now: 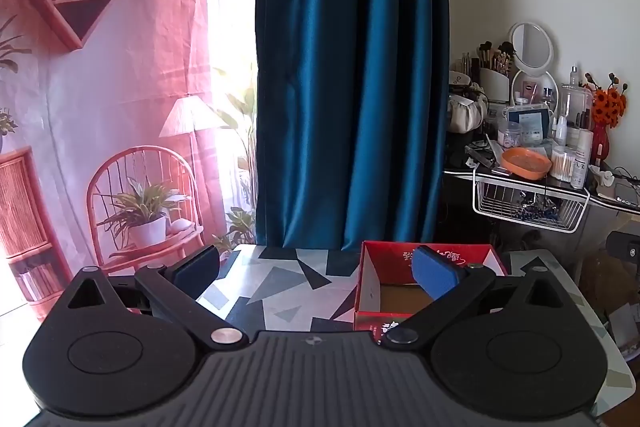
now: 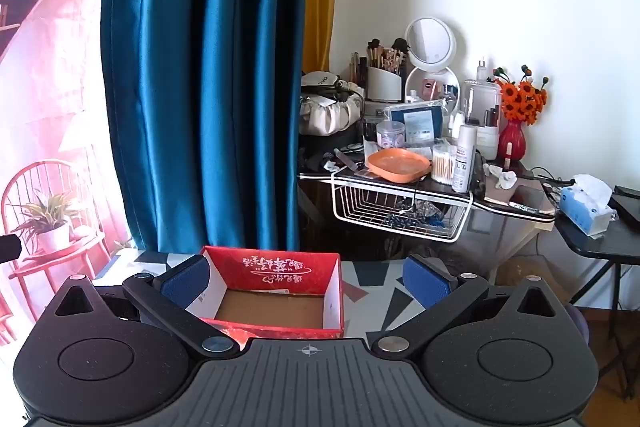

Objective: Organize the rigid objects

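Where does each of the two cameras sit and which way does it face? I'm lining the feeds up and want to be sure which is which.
Left wrist: on the left gripper, looking forward and slightly down over the patterned table at the blue curtain; its open jaws show, with the red box to the right.
Right wrist: on the right gripper, same heading; its open jaws show, the red box left of centre.
Shared: box, table, curtain, cluttered vanity.
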Available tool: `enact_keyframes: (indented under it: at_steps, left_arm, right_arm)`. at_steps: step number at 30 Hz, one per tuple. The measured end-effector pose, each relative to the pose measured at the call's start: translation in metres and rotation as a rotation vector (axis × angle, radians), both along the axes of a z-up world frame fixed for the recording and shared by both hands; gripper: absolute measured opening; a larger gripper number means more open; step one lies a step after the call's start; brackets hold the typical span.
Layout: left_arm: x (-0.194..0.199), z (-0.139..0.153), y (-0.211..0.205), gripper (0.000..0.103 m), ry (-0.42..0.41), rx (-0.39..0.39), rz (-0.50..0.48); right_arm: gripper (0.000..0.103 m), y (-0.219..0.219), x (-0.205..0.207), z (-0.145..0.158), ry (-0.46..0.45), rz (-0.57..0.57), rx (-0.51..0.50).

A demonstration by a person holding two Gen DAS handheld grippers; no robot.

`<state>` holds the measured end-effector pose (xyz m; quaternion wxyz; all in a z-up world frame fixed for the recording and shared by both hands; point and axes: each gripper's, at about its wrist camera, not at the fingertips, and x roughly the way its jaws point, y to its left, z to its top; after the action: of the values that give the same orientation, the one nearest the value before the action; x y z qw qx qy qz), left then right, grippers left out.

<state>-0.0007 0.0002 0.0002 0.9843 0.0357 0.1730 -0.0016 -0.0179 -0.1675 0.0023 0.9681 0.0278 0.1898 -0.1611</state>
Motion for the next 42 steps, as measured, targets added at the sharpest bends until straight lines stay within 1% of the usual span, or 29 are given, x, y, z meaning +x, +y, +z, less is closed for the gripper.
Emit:
enact_keyframes:
  at_steps: [1, 7, 8, 11, 42]
  left_arm:
    - [-0.0005, 0.0002, 0.0004, 0.103, -0.003, 0.002, 0.001]
    - [-0.0075, 0.0016, 0.0050, 0.103, -0.022, 0.008, 0.024]
    - [0.0000, 0.0011, 0.0022, 0.103, -0.013, 0.016, 0.023]
    - [0.0008, 0.0015, 0.0037, 0.103, -0.012, 0.013, 0.026]
    - [-0.0005, 0.0002, -0.0006, 0.103, -0.016, 0.015, 0.026]
  right_arm:
    - [0.103, 0.0003, 0.0005, 0.0001, 0.011, 0.002, -0.005]
    - [0.103, 0.0016, -0.0013, 0.0013, -0.002, 0.011, 0.000]
    - [0.103, 0.0019, -0.0020, 0.0015, -0.005, 0.012, 0.000]
    - [0.103, 0.0017, 0.0011, -0.0001, 0.010, 0.002, -0.004]
    - [0.103, -0.0007, -0.0018, -0.0010, 0.003, 0.000, -0.004]
